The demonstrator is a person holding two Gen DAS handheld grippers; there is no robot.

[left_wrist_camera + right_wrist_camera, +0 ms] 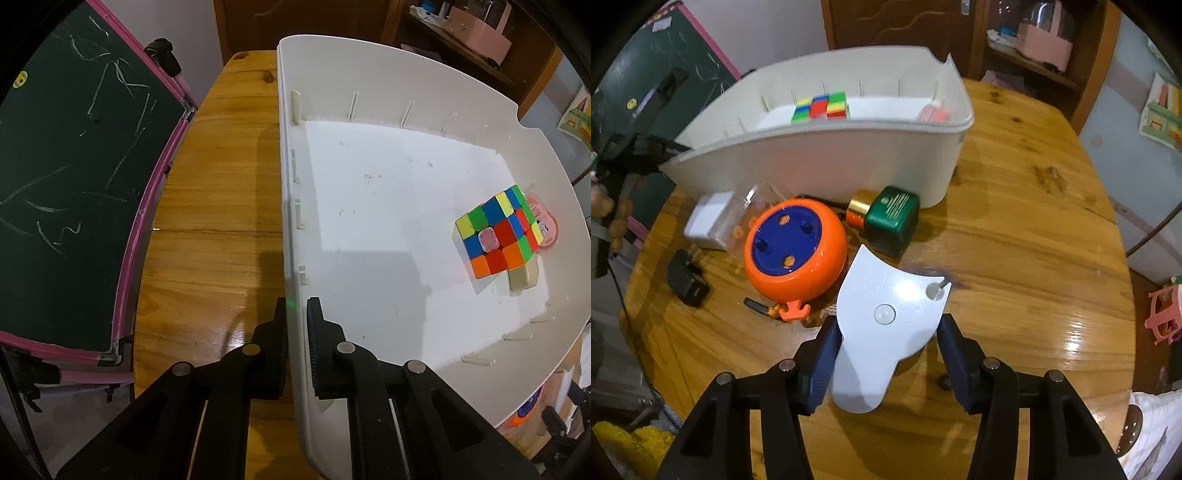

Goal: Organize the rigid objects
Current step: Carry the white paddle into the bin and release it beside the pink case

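My left gripper is shut on the near side wall of the white bin, one finger outside and one inside. A multicoloured puzzle cube, a pink item and a beige block lie together in the bin's far right corner. In the right wrist view my right gripper is shut on a flat white plastic piece with a flared end, held just above the wooden table. The bin stands beyond it, and the cube shows over its rim.
In front of the bin lie an orange and blue round toy, a green box with a gold cap, a white charger, a clear plastic case and a black adapter. A pink-framed chalkboard stands left of the table.
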